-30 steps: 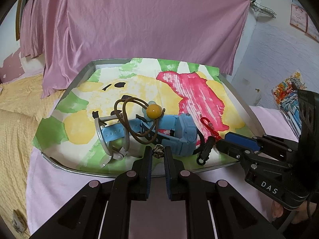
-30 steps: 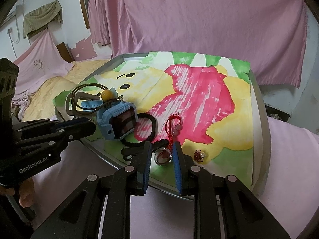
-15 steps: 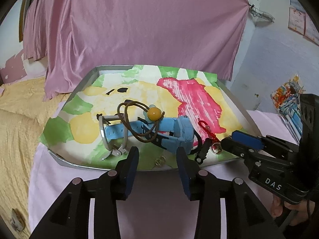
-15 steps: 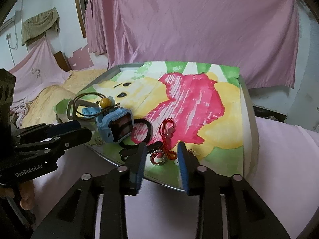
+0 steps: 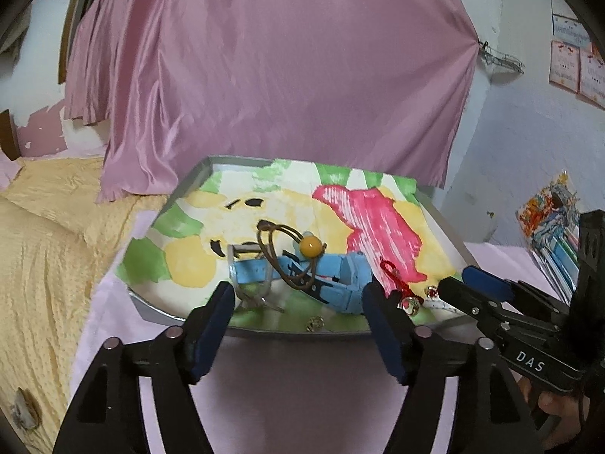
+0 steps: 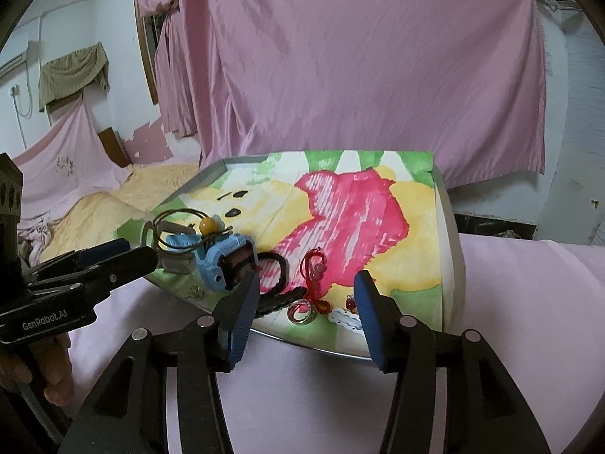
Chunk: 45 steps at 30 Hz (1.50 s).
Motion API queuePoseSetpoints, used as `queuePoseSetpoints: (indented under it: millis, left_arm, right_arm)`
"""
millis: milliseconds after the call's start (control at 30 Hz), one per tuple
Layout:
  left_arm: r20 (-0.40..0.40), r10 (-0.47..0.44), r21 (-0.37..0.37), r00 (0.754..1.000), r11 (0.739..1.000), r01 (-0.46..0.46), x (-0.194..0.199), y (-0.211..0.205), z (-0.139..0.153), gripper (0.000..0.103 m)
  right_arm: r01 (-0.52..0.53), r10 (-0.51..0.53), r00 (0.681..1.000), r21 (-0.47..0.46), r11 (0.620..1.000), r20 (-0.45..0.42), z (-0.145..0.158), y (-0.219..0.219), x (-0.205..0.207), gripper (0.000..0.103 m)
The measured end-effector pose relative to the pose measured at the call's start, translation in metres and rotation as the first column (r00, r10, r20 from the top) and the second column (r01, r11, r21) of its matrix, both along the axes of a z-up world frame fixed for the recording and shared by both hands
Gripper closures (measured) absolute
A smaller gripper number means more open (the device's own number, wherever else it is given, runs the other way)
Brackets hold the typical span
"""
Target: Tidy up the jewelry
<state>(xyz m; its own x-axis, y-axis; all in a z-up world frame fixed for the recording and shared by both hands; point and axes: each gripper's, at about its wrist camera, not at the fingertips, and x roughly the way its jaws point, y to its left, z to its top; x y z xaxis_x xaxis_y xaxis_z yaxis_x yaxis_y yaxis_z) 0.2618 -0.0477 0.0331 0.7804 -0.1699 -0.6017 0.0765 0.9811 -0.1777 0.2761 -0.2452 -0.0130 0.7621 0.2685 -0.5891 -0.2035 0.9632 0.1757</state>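
Note:
A metal tray (image 5: 177, 314) lined with a painted paper holds the jewelry. A blue watch (image 5: 340, 283) lies near the tray's front, tangled with a brown cord with a yellow bead (image 5: 311, 246) and a silver bangle (image 5: 251, 295). A small gem ring (image 5: 314, 323) lies at the front rim. A silver ring (image 6: 300, 312), a red cord charm (image 6: 315, 270), a red stud (image 6: 351, 303), a white braid (image 6: 346, 319) and a black hair tie (image 6: 276, 265) lie nearby. My left gripper (image 5: 297, 297) and right gripper (image 6: 306, 291) are open and empty, just before the tray's front edge.
The tray (image 6: 448, 227) sits on a pink cloth (image 6: 510, 302). A yellow bedspread (image 5: 41, 257) lies to the left. A pink curtain (image 5: 283, 75) hangs behind. Colourful packets (image 5: 552, 219) lie at the right. The right gripper also shows in the left wrist view (image 5: 487, 291).
Both grippers opened and let go of their small rings, which now lie on the tray's front. Both grippers drew back from the tray and their jaws spread wider.

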Motion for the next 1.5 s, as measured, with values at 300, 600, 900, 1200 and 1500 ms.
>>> queuePoseSetpoints:
  millis: [300, 600, 900, 1200, 1500]
  left_arm:
    - [0.07, 0.046, -0.012, 0.996, 0.999, -0.046, -0.018, 0.012, 0.01, 0.014]
    - [0.182, 0.093, -0.021, 0.979, 0.996, -0.091, -0.055, 0.027, 0.022, 0.001]
    - [0.273, 0.115, 0.008, 0.955, 0.993, -0.122, -0.108, 0.038, 0.033, 0.001]
    - [0.307, 0.135, 0.031, 0.942, 0.988, -0.152, -0.162, 0.052, 0.033, 0.001]
    - [0.316, 0.173, 0.034, 0.933, 0.98, -0.194, -0.207, 0.062, 0.015, 0.001]
  right_arm:
    - [0.04, -0.042, 0.997, 0.03, 0.999, 0.07, 0.011, -0.003, -0.023, 0.035]
    - [0.055, -0.061, 0.986, 0.04, 0.998, 0.158, 0.026, 0.002, -0.061, 0.014]
    - [0.061, -0.07, 0.97, 0.046, 0.997, 0.232, 0.037, 0.01, -0.112, 0.002]
    - [0.134, -0.141, 0.949, 0.045, 0.99, 0.284, 0.035, 0.015, -0.187, 0.002]
    - [0.179, -0.18, 0.929, 0.032, 0.983, 0.323, 0.028, 0.019, -0.241, 0.002]
